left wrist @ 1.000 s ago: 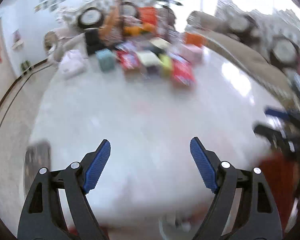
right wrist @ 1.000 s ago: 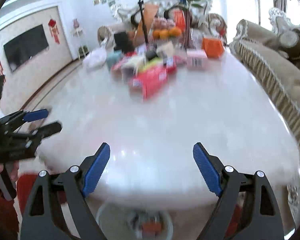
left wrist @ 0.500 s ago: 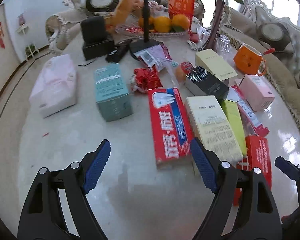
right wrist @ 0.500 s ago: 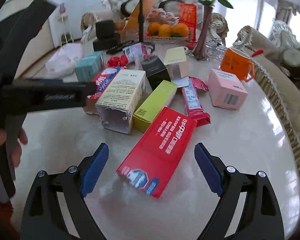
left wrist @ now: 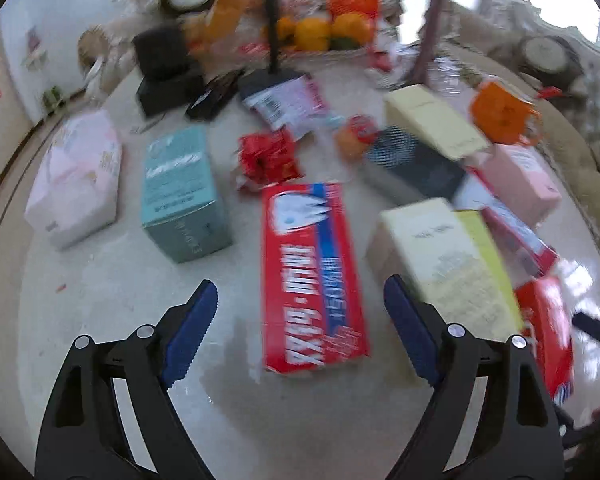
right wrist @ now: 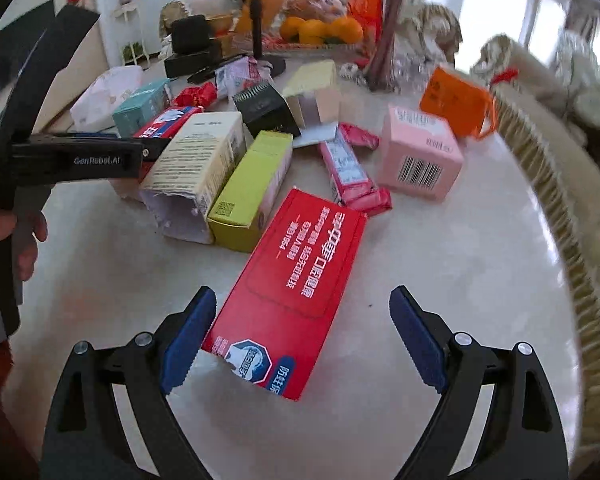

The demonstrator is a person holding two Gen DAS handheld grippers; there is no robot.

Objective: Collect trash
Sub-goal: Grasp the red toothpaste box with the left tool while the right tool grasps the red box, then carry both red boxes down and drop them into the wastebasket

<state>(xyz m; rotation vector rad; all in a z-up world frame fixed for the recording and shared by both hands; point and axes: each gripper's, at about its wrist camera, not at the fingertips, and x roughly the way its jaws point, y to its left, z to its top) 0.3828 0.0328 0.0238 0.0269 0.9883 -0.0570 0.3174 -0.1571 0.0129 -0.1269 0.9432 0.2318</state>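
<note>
With both sets of jaws apart and nothing held, the right gripper (right wrist: 300, 332) straddles the red box (right wrist: 288, 292) near the tabletop's (right wrist: 460, 264) front edge, the left gripper (left wrist: 300, 332), its jaws opening, straddles the toothpaste box (left wrist: 312, 276) at mid-tabletop, and either wide, light box could be skewed or nudged aside if gripped off-centre.

Red toothpaste box (right wrist: 288, 292) lies flat, lower centre, right wrist view. Cream carton (right wrist: 194, 172), torn end open, left of yellow-green box (right wrist: 252, 188). Crumpled red wrapper (left wrist: 269, 157), possibly foil, upper-centre, left wrist view.
</note>
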